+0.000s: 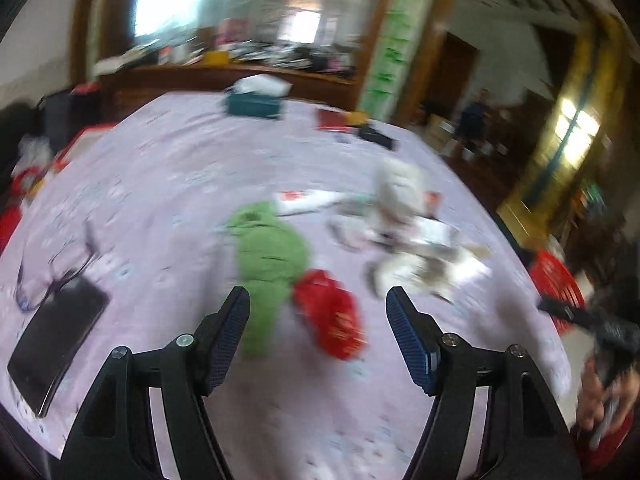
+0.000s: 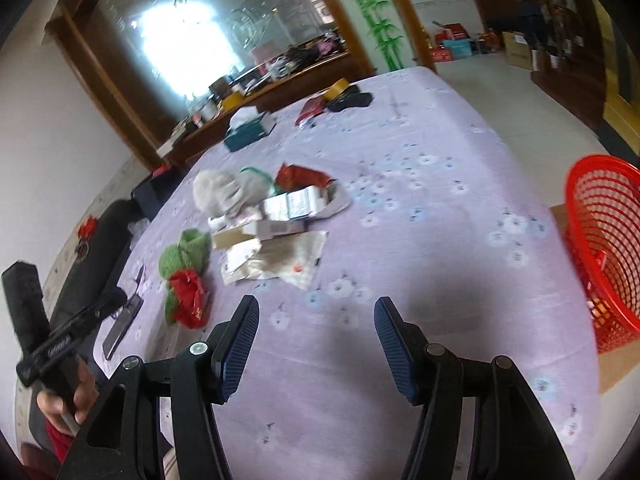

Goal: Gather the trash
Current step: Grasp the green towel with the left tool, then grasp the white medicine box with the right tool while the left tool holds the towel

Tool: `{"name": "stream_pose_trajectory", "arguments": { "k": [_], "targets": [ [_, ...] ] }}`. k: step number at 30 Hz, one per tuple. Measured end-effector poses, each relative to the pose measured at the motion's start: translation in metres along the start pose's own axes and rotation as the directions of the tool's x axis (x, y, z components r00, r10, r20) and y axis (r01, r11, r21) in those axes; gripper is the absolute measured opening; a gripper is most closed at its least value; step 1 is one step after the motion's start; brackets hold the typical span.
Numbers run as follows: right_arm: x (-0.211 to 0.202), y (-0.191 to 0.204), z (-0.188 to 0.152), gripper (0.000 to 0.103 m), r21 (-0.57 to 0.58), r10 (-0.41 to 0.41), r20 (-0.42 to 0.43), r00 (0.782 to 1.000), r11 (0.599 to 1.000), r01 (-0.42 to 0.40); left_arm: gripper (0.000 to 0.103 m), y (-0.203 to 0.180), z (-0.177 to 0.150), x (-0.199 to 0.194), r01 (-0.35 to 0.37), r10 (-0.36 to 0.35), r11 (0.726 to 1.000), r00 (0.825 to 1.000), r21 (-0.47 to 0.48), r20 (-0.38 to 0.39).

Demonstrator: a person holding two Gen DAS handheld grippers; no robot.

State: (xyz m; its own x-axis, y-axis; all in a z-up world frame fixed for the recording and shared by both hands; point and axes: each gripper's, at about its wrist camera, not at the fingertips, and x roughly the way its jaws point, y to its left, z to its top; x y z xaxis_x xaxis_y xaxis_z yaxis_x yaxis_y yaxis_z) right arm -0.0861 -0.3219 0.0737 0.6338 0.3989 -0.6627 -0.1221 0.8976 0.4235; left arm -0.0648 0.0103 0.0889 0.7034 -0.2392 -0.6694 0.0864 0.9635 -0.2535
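On the right wrist view alone, red basket [image 2: 604, 252] shows whole.

Left claw [image 1: 318, 304] and right claw [image 2: 316, 314] empty, jaws apart.

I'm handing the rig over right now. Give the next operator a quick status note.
Left gripper: open, empty, above the red wrapper and green cloth.
Right gripper: open, empty, over bare tablecloth.
Trash: the paper and box pile sits mid-table.
Red basket stands off the table's right edge; its contents are unclear.
Left: pick up the pieces and drop them in the basket.
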Motion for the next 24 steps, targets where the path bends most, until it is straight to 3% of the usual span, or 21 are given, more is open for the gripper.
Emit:
{"name": "stream_pose_trajectory", "arguments": {
  "k": [4, 8, 13, 15, 20, 24],
  "targets": [
    [0.006, 0.014, 0.0, 0.064, -0.033, 0.011, -0.009, 1.0, 0.999, -0.012, 0.069, 0.031, 0.014, 0.026, 0.034, -0.04, 0.99, 0.998, -0.138, -0.044],
    [0.008, 0.017, 0.0, 0.064, -0.035, 0.013, -0.012, 1.0, 0.999, -0.014, 0.069, 0.035, 0.022, 0.063, 0.042, -0.063, 0.982, 0.992, -0.184, -0.11],
    [0.007, 0.018, 0.001, 0.065, -0.033, 0.006, -0.011, 1.0, 0.999, -0.006, 0.069, 0.031, 0.027, 0.101, 0.035, -0.064, 0.984, 0.985, -0.175, -0.16],
    [0.009, 0.02, 0.002, 0.065, -0.034, 0.009, -0.012, 1.0, 0.999, -0.01, 0.069, 0.031, 0.027, 0.112, 0.001, -0.03, 0.986, 0.984, -0.164, -0.173],
    [0.018, 0.028, 0.009, 0.065, -0.032, 0.03, -0.015, 0.999, 0.999, -0.03, 0.047, 0.031, 0.023, 0.117, -0.038, 0.017, 0.991, 0.988, -0.131, -0.153],
    [0.031, 0.041, 0.02, 0.065, -0.024, 0.078, -0.015, 0.997, 0.997, -0.078, 0.045, 0.028, 0.019, 0.096, -0.033, 0.023, 0.995, 0.994, -0.095, -0.103]
  ]
}}
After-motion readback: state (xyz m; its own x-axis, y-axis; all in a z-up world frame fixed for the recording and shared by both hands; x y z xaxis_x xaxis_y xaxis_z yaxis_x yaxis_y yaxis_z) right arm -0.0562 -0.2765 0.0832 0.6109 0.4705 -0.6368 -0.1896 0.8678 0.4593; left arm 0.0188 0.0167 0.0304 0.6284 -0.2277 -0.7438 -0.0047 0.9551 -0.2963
